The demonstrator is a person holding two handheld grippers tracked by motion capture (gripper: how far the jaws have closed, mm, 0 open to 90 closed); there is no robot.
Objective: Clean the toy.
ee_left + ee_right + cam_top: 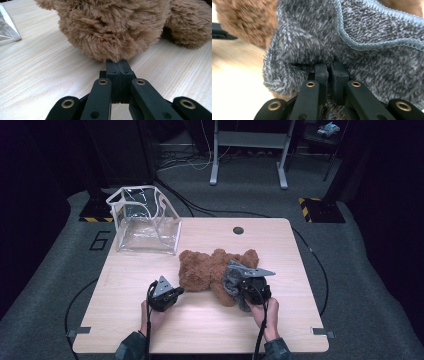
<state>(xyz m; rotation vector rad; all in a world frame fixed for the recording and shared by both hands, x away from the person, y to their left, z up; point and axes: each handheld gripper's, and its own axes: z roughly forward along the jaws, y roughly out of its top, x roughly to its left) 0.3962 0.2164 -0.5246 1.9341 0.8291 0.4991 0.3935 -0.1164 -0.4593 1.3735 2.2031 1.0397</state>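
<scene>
Digit "6" [101,240] marks floor; left hand-held gripper [117,65] pinches teddy bear [112,27], right [331,67] grey cloth [367,62].

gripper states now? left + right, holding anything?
Left gripper: closed, tips at the brown teddy bear's fur; whether it pinches any cannot be told.
Right gripper: closed on the grey fleece cloth.

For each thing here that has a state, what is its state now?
teddy bear: lying on the table, partly under the grey cloth.
grey cloth: crumpled, draped over the bear.
clear bag: standing open, apart from the bear.
left gripper: shut, tips at the bear's fur.
right gripper: shut on the grey cloth.
</scene>
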